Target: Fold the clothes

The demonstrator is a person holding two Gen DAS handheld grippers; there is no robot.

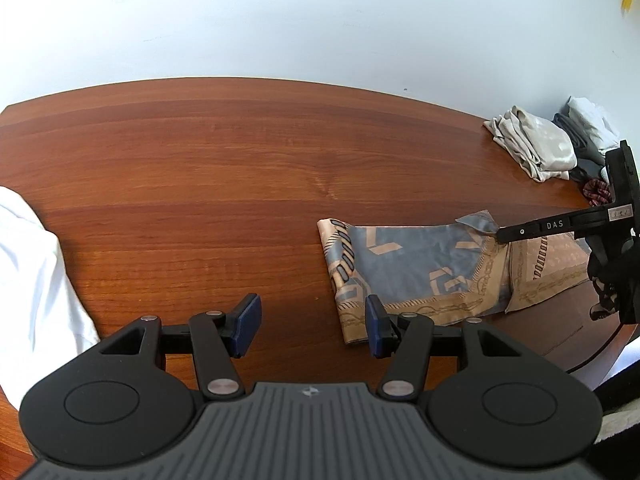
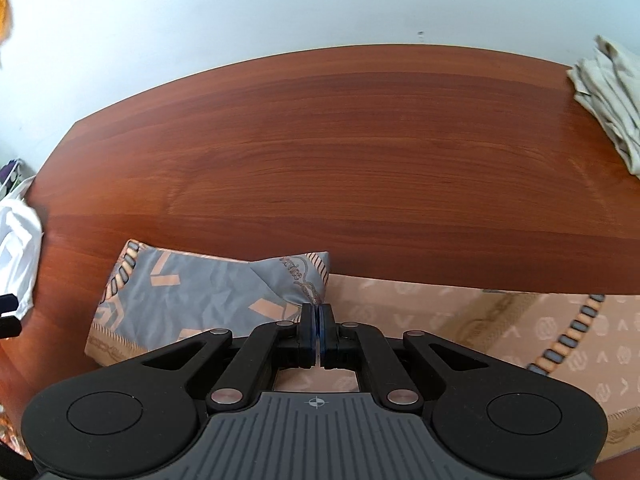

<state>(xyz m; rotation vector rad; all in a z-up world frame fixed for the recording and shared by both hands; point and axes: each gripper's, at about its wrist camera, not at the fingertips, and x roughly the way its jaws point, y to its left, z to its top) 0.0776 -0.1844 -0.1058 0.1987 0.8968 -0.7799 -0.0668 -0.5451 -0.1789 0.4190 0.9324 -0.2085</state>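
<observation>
A patterned scarf point(image 1: 416, 268), grey-blue with tan borders and chain motifs, lies on the reddish wooden bench point(image 1: 224, 168) toward its near right side, partly folded so that the grey-blue face lies over a paler tan face. The right hand-held gripper point(image 2: 319, 322) has its two fingers pressed together on a raised fold of that scarf point(image 2: 208, 300), the fabric edge showing as a thin line between the blue pads; in the left wrist view the same right hand-held gripper point(image 1: 505, 235) reaches in from the right and meets the scarf at its upper corner. The left hand-held gripper point(image 1: 314, 326) has its fingers spread wide apart with nothing between them; its right blue pad point(image 1: 375, 330) sits at the scarf's near left edge, though whether it touches the cloth cannot be told. A white garment point(image 1: 36, 280) drapes over the bench's left end, well apart from the scarf. At the far right corner sits a heap of crumpled beige cloth point(image 1: 532, 144), with grey and dark clothing point(image 1: 584, 148) just beside it against the pale wall point(image 1: 280, 20). No box, basket or other container shows in either view.
</observation>
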